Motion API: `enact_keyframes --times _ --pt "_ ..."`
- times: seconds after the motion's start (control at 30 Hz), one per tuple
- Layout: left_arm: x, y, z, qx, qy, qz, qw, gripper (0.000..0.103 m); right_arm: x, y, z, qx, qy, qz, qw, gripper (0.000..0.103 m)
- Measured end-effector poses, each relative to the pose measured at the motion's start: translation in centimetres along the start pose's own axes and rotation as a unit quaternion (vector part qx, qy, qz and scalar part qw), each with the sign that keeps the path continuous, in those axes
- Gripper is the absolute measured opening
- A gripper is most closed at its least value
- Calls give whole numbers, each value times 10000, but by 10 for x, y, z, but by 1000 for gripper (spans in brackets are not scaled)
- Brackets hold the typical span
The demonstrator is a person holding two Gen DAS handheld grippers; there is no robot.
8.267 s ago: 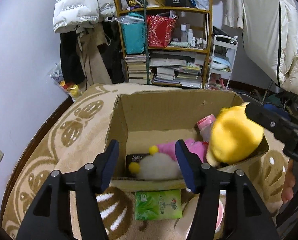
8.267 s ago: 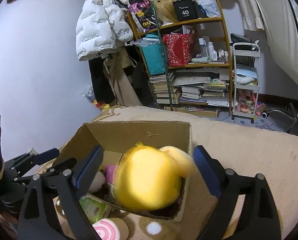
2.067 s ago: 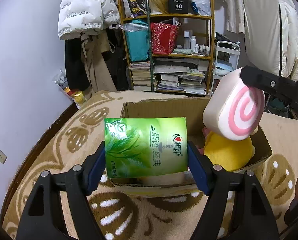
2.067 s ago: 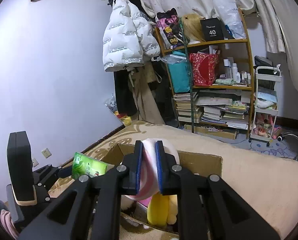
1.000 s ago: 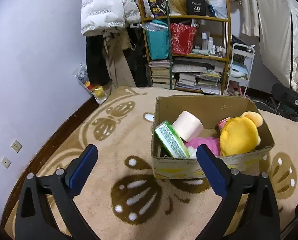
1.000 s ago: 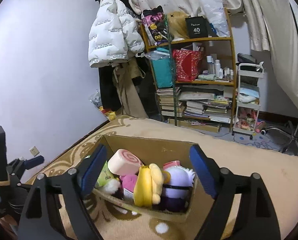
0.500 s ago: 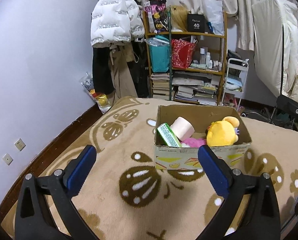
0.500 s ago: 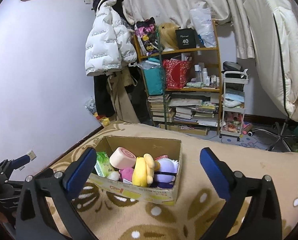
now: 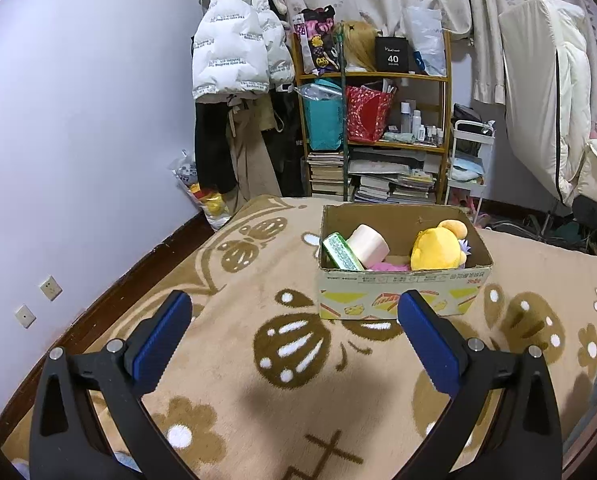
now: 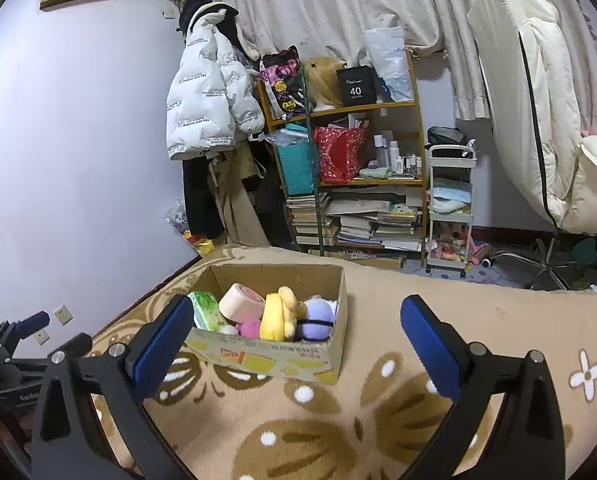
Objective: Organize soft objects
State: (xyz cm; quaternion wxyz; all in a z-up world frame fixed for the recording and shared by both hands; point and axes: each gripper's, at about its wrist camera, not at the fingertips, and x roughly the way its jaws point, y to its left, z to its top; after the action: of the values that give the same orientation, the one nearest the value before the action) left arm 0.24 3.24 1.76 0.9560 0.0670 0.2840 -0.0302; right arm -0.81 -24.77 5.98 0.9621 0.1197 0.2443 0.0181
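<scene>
Both grippers stood wide open and empty: the left gripper [image 9: 294, 308] and the right gripper [image 10: 296, 314], whose jaws had just finished opening. Beyond them the cardboard box [image 9: 402, 294] sat near the rug's [image 9: 258, 400] far edge, holding the green tissue pack [image 9: 340, 256], pink swirl roll [image 9: 368, 242] and yellow plush [image 9: 436, 250]. Bare rug lay between fingers and box. Only the right view showed the purple plush [image 10: 317, 318]. A cluttered shelf [image 9: 378, 136] stood behind.
</scene>
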Motion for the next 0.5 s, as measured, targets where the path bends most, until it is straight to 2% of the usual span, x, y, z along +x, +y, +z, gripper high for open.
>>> enact_keyframes --times 0.5 --pt "-3 -6 -10 65 -13 -92 9999 102 -10 -5 -22 -31 96 -179 9998 103"
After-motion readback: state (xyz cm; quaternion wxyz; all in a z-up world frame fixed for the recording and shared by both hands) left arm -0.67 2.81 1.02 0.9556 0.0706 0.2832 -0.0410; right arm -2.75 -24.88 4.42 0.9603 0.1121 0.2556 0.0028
